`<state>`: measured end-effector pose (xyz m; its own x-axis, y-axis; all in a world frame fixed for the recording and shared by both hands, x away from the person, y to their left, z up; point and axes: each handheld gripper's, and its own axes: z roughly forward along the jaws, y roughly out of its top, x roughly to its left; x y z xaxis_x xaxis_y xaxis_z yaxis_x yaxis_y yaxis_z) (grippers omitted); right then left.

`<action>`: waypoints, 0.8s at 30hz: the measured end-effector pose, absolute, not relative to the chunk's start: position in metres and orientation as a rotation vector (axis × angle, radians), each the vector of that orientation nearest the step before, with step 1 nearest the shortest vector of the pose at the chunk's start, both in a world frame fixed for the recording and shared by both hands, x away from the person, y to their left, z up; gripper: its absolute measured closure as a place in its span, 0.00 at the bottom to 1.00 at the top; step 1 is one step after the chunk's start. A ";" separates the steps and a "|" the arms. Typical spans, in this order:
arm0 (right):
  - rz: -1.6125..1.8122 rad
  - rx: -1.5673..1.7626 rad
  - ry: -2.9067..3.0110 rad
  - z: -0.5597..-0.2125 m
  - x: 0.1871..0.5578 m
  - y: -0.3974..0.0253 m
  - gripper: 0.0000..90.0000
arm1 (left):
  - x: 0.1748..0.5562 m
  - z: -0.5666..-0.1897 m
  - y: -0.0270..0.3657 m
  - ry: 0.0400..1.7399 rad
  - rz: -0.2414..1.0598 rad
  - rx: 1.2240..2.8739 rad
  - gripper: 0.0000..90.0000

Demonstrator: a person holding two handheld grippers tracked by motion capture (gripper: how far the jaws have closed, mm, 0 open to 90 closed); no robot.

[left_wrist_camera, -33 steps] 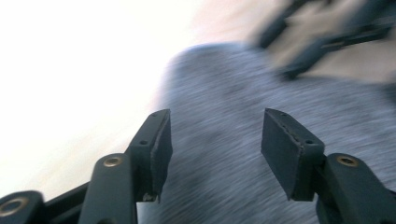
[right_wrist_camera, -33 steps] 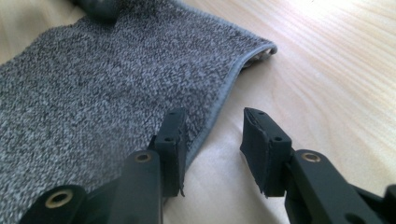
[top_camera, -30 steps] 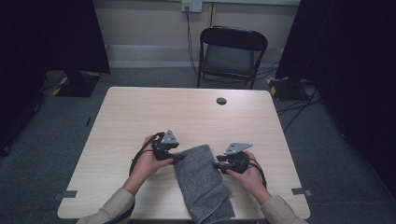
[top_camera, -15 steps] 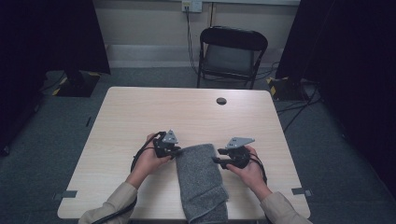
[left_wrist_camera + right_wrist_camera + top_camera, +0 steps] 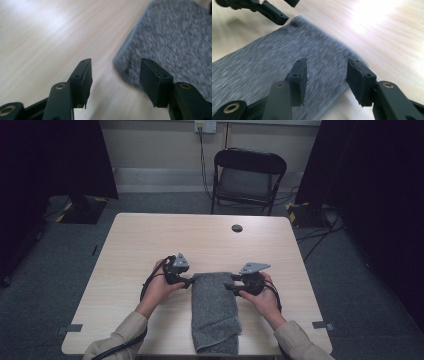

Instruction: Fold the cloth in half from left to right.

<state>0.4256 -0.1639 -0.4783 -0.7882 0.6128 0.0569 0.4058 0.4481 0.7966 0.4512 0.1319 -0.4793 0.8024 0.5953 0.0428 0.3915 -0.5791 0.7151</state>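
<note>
A folded grey towel [image 5: 215, 310] lies lengthwise on the wooden table [image 5: 150, 240], its near end at the front edge. My left gripper [image 5: 189, 281] is open at the towel's far left corner [image 5: 120, 61]; nothing is between its jaws. My right gripper [image 5: 230, 286] is open at the towel's far right corner, jaws hovering over the grey cloth [image 5: 274, 57]. In the right gripper view the left gripper [image 5: 287, 10] shows at the top, by the opposite corner.
A small dark round disc [image 5: 237, 228] is set in the table near its far edge. A black folding chair [image 5: 247, 180] stands behind the table. Cables trail on the grey carpet on both sides.
The towel has gone from skewed to straight, its far edge squared between the grippers. Both grippers have shifted slightly and now sit open at the far corners.
</note>
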 end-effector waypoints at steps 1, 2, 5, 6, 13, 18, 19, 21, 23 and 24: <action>1.255 0.874 2.465 -0.478 0.421 -0.165 0.57 | 0.450 -0.482 0.132 0.737 0.349 2.254 0.49; 1.252 0.865 2.472 -0.478 0.417 -0.166 0.57 | 0.449 -0.484 0.132 0.750 0.353 2.247 0.50; 1.284 0.855 2.488 -0.480 0.402 -0.168 0.56 | 0.448 -0.489 0.133 0.796 0.320 2.237 0.57; 1.289 0.850 2.495 -0.481 0.396 -0.168 0.56 | 0.448 -0.490 0.133 0.804 0.324 2.235 0.57; 1.269 0.867 2.499 -0.487 0.393 -0.167 0.57 | 0.458 -0.484 0.125 0.866 0.300 2.217 0.69; 1.280 0.877 2.473 -0.479 0.401 -0.170 0.57 | 0.457 -0.480 0.124 0.842 0.287 2.181 0.72; 1.267 0.873 2.474 -0.479 0.403 -0.170 0.57 | 0.458 -0.479 0.124 0.847 0.302 2.189 0.71; 1.262 0.872 2.469 -0.478 0.404 -0.170 0.58 | 0.461 -0.479 0.126 0.884 0.310 2.169 0.71; 1.247 0.894 2.447 -0.479 0.413 -0.170 0.58 | 0.465 -0.480 0.128 0.921 0.326 2.151 0.72; 1.240 0.905 2.439 -0.479 0.417 -0.170 0.58 | 0.467 -0.481 0.128 0.930 0.325 2.153 0.72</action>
<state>0.4173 -0.1698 -0.4791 -0.7727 0.6329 0.0485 0.4121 0.4420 0.7967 0.4665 0.1281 -0.4809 0.7032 0.7084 -0.0600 0.5164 -0.4510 0.7280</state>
